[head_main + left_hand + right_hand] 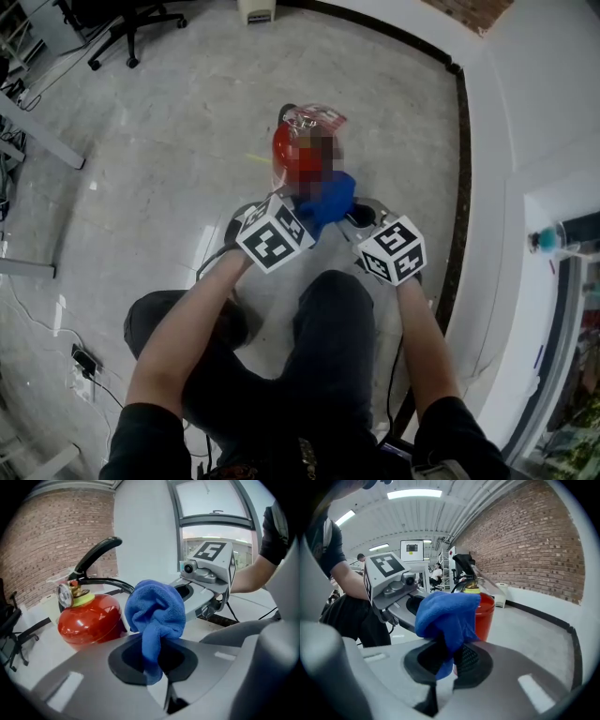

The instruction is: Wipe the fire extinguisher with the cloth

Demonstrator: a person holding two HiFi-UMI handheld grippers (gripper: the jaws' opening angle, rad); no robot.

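- The extinguisher [284,150] stands upright on the pale floor [169,159], just ahead of the person's knees.
- Its body is red, with a black lever [96,554] on top and a round gauge [64,595] at the neck.
- A blue cloth [330,199] hangs bunched between the two hand-held grippers, close against the extinguisher's near side; whether it touches the red body cannot be told.
- The left hand-held gripper [157,666] has its jaws narrowed onto one end of the cloth, which runs down between the pads and bulges above them.
- The right hand-held gripper [445,662] is likewise clamped on the cloth, a blue tail poking out below its pads.
- In the head view both point forward and down, their tips close together at the cloth, the marker cubes side by side.
- A brick wall [529,541] stands behind the extinguisher, and an office chair [131,26] sits well away across the floor.
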